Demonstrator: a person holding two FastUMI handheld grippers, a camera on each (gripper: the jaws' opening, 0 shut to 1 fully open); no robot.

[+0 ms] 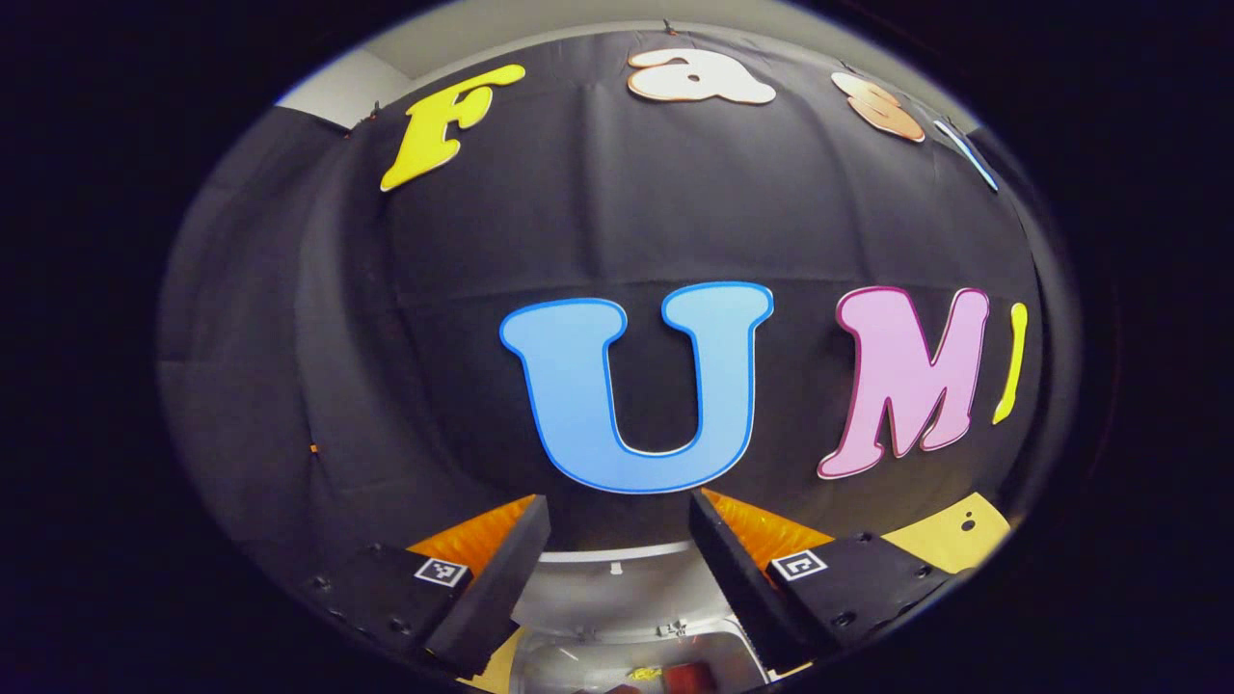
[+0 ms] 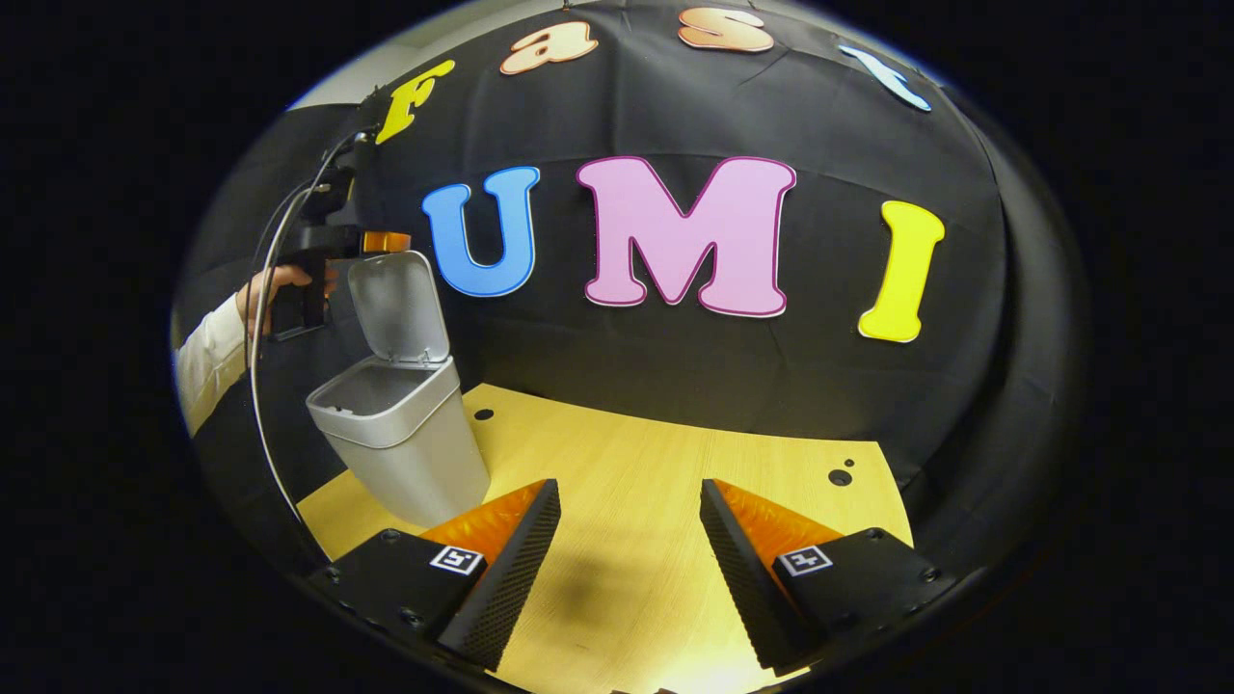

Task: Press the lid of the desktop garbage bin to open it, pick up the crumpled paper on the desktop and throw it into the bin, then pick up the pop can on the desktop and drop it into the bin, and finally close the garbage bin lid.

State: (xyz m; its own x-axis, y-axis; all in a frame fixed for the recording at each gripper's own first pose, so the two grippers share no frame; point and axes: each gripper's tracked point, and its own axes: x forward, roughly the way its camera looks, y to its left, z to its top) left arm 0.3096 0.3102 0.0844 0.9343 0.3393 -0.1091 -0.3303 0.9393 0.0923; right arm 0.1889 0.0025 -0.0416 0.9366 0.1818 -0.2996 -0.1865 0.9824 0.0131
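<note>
Bin (image 2: 405,443) lid (image 2: 400,306) upright (no legible label), both tools (image 1: 617,540) (image 2: 627,530) wide open, empty.

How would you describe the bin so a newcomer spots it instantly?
Start at the pale wooden table in front of the black cloth wall. At its far left corner stands the bin, a small grey plastic tub that tapers toward the base. Its hinged lid stands up open, with the left gripper held by a hand just above it; nothing else there stands upright on the table.
</note>
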